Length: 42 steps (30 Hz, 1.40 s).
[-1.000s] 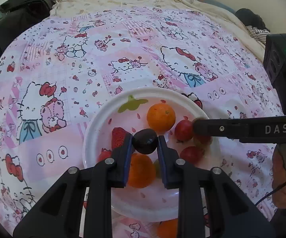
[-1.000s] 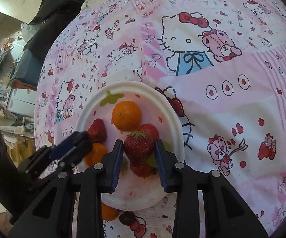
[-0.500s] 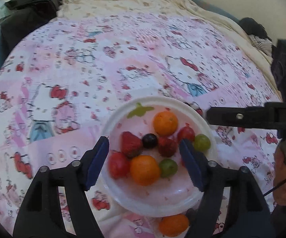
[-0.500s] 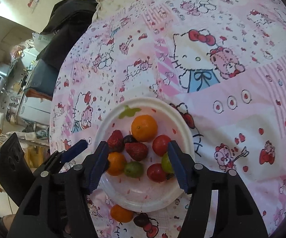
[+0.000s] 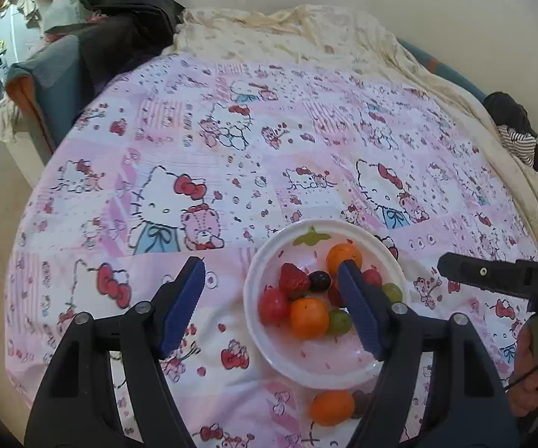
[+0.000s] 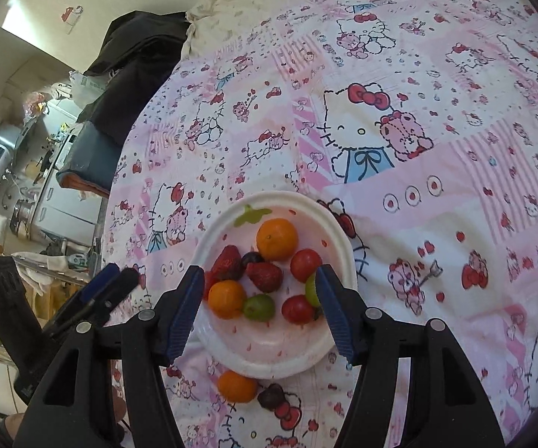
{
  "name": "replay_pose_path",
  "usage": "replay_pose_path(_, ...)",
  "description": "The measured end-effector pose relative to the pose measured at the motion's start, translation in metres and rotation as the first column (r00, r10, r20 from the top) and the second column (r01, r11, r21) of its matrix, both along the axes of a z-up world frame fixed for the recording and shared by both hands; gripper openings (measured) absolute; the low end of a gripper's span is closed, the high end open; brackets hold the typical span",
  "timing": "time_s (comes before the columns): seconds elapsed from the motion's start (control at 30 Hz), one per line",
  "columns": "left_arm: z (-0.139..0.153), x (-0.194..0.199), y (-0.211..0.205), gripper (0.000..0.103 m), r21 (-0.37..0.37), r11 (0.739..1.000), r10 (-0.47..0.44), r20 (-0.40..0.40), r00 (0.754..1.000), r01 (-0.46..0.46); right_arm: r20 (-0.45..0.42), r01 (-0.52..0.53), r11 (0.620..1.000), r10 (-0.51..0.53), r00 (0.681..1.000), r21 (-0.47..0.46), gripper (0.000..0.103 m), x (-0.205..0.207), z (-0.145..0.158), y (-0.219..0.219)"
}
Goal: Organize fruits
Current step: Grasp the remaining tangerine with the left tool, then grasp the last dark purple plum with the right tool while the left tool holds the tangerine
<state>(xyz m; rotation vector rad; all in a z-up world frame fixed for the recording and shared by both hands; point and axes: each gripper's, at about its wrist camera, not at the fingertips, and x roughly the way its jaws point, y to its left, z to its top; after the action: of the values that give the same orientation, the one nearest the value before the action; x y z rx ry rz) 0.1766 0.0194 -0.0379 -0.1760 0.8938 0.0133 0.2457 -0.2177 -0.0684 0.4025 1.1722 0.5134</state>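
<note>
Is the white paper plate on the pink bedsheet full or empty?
Partly full: the white paper plate holds oranges, strawberries and grapes; its near part is bare.

A bed with a pink cartoon sheet (image 6: 437, 224) carries a white plate (image 6: 338, 240) below the right gripper (image 6: 256, 310); an orange (image 6: 237, 386) and a dark grape (image 6: 272, 397) lie nearer.

A white plate (image 6: 338, 239) holds orange tangerines (image 6: 277, 239), red strawberries (image 6: 265, 276), green grapes (image 6: 258, 307) and a dark grape (image 6: 252, 259). Under it lies a pink-and-white bedsheet (image 6: 437, 149) printed with cartoon cats. The claw pads (image 6: 183, 310) are blue.
</note>
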Motion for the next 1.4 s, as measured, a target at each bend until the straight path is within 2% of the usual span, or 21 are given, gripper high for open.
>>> replay_pose_path(0.17,0.006,-0.021,0.008,0.071,-0.007,1.0,0.019,0.002,1.0,-0.019,0.023,0.013,1.0,-0.012,1.0,-0.019,0.065,-0.019,0.008,-0.005)
replay_pose_path(0.3,0.007,-0.036,0.02,0.071,-0.063,0.996,0.057,-0.012,0.998,-0.058,0.033,0.037,0.998,-0.036,0.999,-0.041,0.065,-0.034,0.01,-0.012)
replay_pose_path(0.5,0.001,-0.058,0.022,0.071,-0.073,0.994,0.078,-0.042,0.996,-0.081,0.024,0.064,0.997,-0.063,0.998,-0.032,0.065,-0.057,0.013,-0.02)
replay_pose_path(0.77,-0.031,-0.073,-0.004,0.071,-0.126,0.992,-0.017,-0.148,0.989,-0.002,-0.004,0.108,0.994,-0.108,0.994,-0.028,0.065,-0.085,0.008,-0.03)
replay_pose_path(0.97,-0.065,-0.07,-0.045,0.07,-0.079,0.993,-0.103,-0.244,0.964,0.086,-0.02,0.12,0.992,-0.121,0.993,-0.034,0.065,-0.093,0.003,-0.037)
replay_pose_path(1.13,-0.093,-0.059,-0.067,0.07,-0.122,0.986,-0.144,-0.308,0.94,0.111,-0.013,0.135,0.99,-0.136,0.991,-0.04,0.065,-0.094,0.004,-0.047)
replay_pose_path(1.2,-0.104,-0.054,-0.069,0.06,-0.161,0.981,-0.156,-0.334,0.93,0.107,-0.017,0.142,0.989,-0.143,0.99,-0.041,0.065,-0.093,0.003,-0.05)
replay_pose_path(1.23,-0.107,-0.052,-0.069,0.045,-0.174,0.979,-0.158,-0.345,0.925,0.102,-0.018,0.144,0.989,-0.145,0.989,-0.04,0.065,-0.093,0.002,-0.051)
replay_pose_path(1.27,-0.111,-0.051,-0.067,0.038,-0.177,0.981,-0.146,-0.364,0.92,0.085,-0.02,0.146,0.988,-0.147,0.989,-0.039,0.065,-0.092,0.002,-0.051)
replay_pose_path(1.37,-0.108,-0.053,-0.059,0.036,-0.224,0.971,-0.157,-0.35,0.923,0.08,-0.025,0.149,0.988,-0.15,0.988,-0.036,0.065,-0.09,0.0,-0.05)
replay_pose_path(1.4,-0.105,-0.055,-0.059,0.036,-0.204,0.975,-0.156,-0.349,0.924,0.087,-0.026,0.146,0.989,-0.147,0.989,-0.037,0.065,-0.089,0.0,-0.048)
